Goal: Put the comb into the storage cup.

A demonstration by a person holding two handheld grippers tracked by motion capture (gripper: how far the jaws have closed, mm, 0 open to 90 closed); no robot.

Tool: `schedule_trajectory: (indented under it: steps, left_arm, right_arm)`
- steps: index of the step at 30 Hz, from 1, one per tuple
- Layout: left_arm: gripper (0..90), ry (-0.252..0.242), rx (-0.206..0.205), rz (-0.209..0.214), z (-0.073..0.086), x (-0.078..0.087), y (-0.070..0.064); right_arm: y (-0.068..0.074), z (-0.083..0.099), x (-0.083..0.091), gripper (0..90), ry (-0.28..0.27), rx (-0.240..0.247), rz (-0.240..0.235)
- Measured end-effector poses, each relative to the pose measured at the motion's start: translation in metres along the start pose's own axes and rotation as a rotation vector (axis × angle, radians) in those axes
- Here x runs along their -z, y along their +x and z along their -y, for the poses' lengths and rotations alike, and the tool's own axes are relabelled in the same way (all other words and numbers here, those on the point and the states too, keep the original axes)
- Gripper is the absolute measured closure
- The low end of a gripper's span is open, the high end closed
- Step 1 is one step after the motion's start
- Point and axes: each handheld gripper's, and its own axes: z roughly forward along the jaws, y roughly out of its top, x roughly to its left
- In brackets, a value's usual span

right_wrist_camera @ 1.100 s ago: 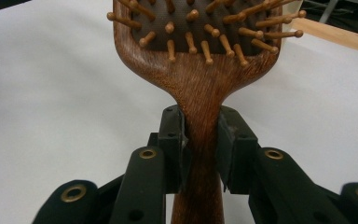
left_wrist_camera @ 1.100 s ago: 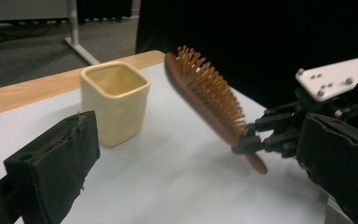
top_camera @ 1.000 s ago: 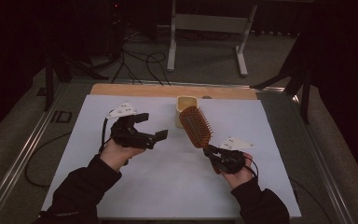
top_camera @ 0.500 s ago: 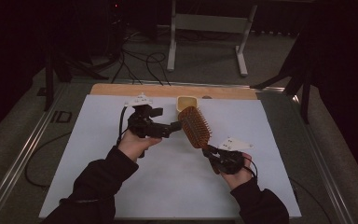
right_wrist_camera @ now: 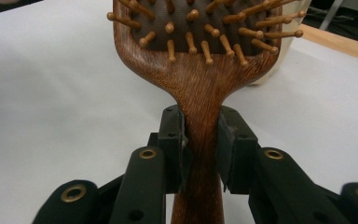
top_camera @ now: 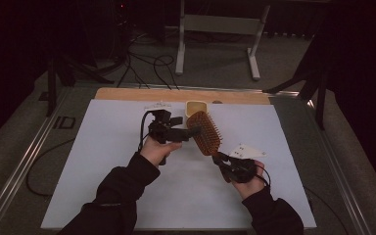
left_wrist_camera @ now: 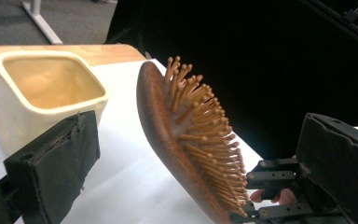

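Observation:
A wooden hairbrush [top_camera: 205,133] with peg bristles is held tilted above the white sheet. My right gripper [top_camera: 223,161] is shut on its handle [right_wrist_camera: 200,121], one jaw on each side of the neck. My left gripper [top_camera: 188,131] is open at the far end of the brush head. In the left gripper view the brush head [left_wrist_camera: 177,140] lies between the two wide-apart pads [left_wrist_camera: 60,163], touching neither. A cream square cup [top_camera: 197,106] stands upright just behind the brush, and it looks empty [left_wrist_camera: 46,88].
A white sheet [top_camera: 103,161] covers the table, with a wooden board [top_camera: 142,94] along its far edge. Past the table stand a metal frame [top_camera: 215,24] and floor cables [top_camera: 147,61]. Metal rails [top_camera: 24,166] run along the table's sides.
My left gripper has moved right and forward from the left middle of the sheet up to the brush head. The right gripper and the brush have stayed in place.

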Motion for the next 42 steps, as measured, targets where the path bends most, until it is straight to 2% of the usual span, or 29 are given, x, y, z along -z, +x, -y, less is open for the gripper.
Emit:
schedule_trajectory:
  steps: [6, 14, 17, 25, 40, 41, 42]
  left_arm:
    - [0.4, 0.014, 0.023, -0.015, 0.003, -0.012, 0.005]
    - [7.9, 0.027, 0.057, 0.003, 0.005, -0.024, 0.007]
    - [15.3, 0.033, 0.066, 0.023, 0.005, -0.027, 0.007]
    - [29.0, 0.047, 0.075, 0.045, 0.008, -0.035, 0.004]
    - [40.8, 0.051, 0.097, 0.052, 0.008, -0.038, 0.004]
    - [40.8, 0.046, 0.106, 0.068, 0.007, -0.038, 0.004]
    - [45.6, 0.045, 0.11, 0.073, 0.007, -0.037, 0.003]
  right_arm:
    - [0.001, 0.0, -0.001, 73.4, 0.005, 0.004, -0.004]
    - [0.002, 0.0, 0.0, 73.3, 0.004, 0.005, -0.004]
    - [0.003, -0.001, -0.001, 73.4, 0.006, 0.008, -0.003]
    - [0.004, -0.001, -0.001, 73.3, 0.004, 0.019, -0.003]
    - [0.003, -0.001, -0.001, 73.3, 0.009, 0.017, 0.003]
    - [0.003, -0.001, -0.001, 73.3, 0.009, 0.02, 0.006]
    - [0.003, 0.0, -0.001, 73.3, 0.011, 0.023, 0.008]
